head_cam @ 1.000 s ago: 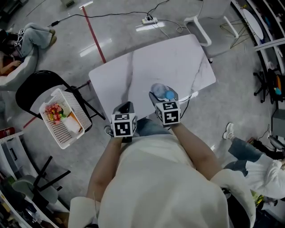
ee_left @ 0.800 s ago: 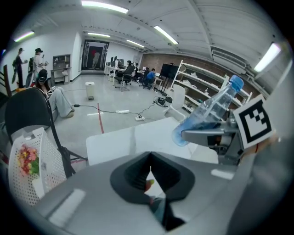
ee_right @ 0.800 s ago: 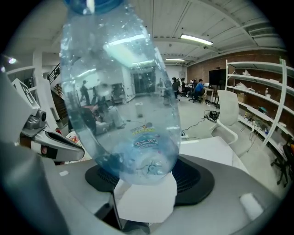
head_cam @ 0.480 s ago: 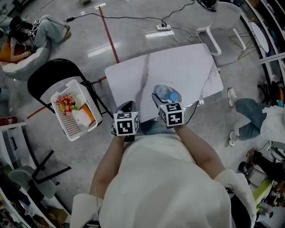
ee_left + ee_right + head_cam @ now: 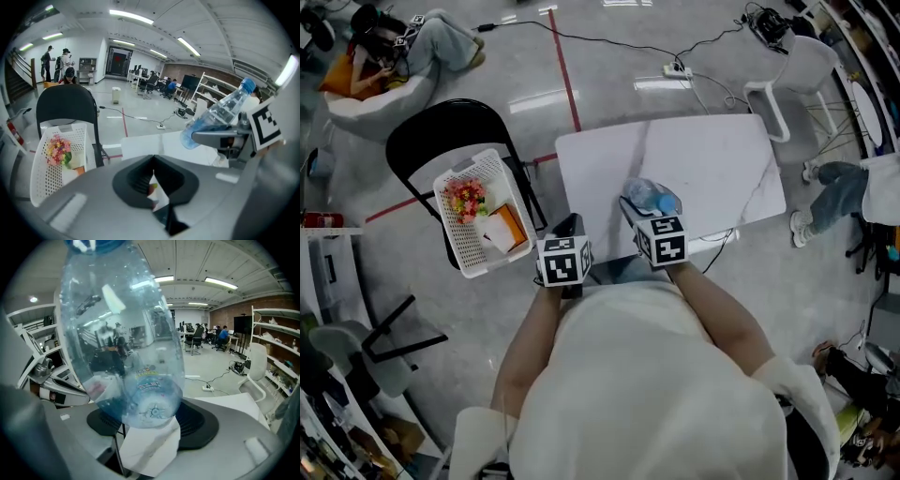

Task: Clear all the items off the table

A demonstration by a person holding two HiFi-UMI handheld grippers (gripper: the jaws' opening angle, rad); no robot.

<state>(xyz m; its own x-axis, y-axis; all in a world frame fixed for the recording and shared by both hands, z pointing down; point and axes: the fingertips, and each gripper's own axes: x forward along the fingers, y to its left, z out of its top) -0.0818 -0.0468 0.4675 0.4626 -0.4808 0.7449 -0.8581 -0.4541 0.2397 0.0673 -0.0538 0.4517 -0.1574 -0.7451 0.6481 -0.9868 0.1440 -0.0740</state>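
Tabletop [image 5: 712, 169] looks bare; right gripper [image 5: 649, 206] fingers clamp the bottle [image 5: 643, 191], left gripper [image 5: 570, 225] fingers together; basket [image 5: 465, 246] drop seems left.

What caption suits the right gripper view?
Right gripper holds a clear plastic water bottle above the white marble table.

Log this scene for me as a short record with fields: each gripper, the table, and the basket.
right gripper: jaws shut on a clear water bottle with a blue cap, over the table's near edge
left gripper: jaws together, nothing between them
table: white marbled top, nothing seen lying on it
basket: white, on a black folding chair at the table's left; holds a bunch of flowers and an orange-and-white item
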